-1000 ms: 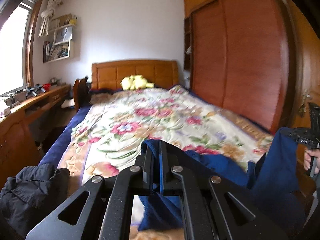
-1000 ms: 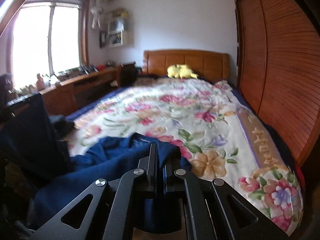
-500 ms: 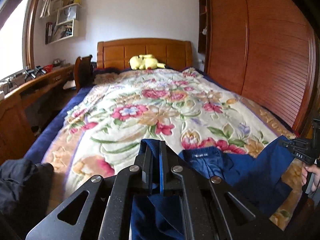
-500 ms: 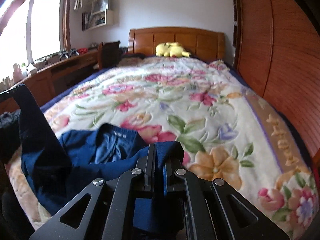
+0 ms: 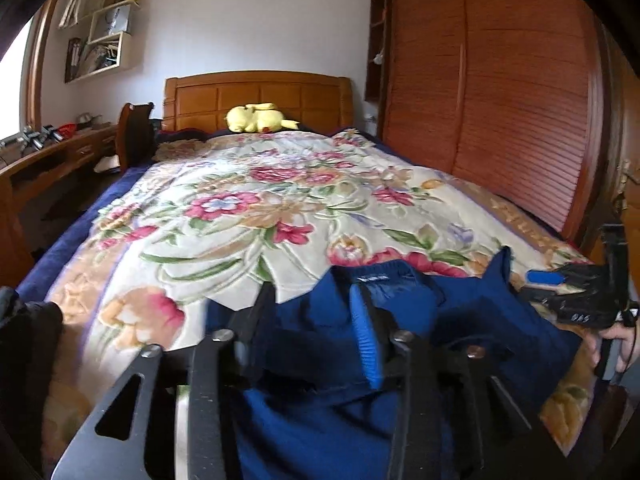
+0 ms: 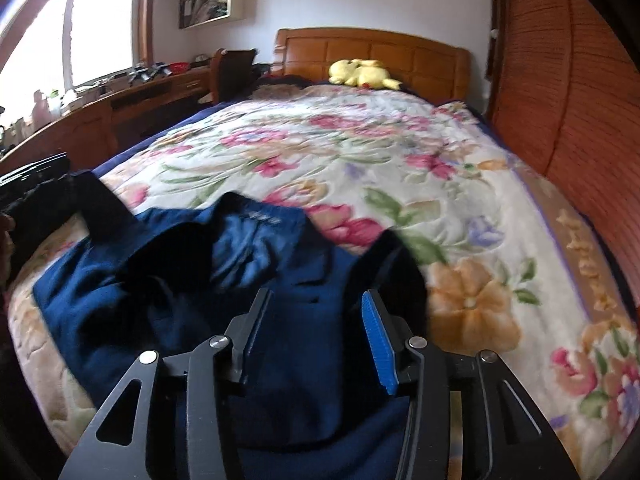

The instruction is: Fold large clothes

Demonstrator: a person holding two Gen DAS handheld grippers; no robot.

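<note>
Nearest the left wrist camera, the left tool (image 5: 314,300) stood with its two black fingers spread apart, the blue ribbed pad (image 5: 366,344) of one finger showing, and nothing pinched between them. Under and just ahead of it lay the dark navy blue garment (image 5: 400,320), rumpled in soft folds at the foot of the bed, its waistband or collar edge with a small label turned up toward the headboard. The right wrist camera showed the right tool (image 6: 316,312) likewise held wide, its fingers parted over the same navy cloth (image 6: 248,256) and gripping none of it. In the left view that right tool (image 5: 576,292) appeared at the garment's far right edge, with the person's hand (image 5: 612,344) behind it.

The garment rested on a cream quilted bedspread printed with large pink and orange flowers (image 5: 260,200), which covered most of the bed. A bundle of black clothing (image 5: 28,344) sat at the left near corner, beside the spread.

Farther off, a yellow plush toy (image 5: 260,118) lay against the panelled wooden headboard (image 5: 256,96). A long wooden tabletop (image 5: 52,152) ran along the left wall under the bright window (image 6: 104,24), with a dark chair (image 5: 134,132) at it and wall shelves (image 5: 108,44) above. Slatted reddish-brown wardrobe doors (image 5: 520,100) lined the right wall.
</note>
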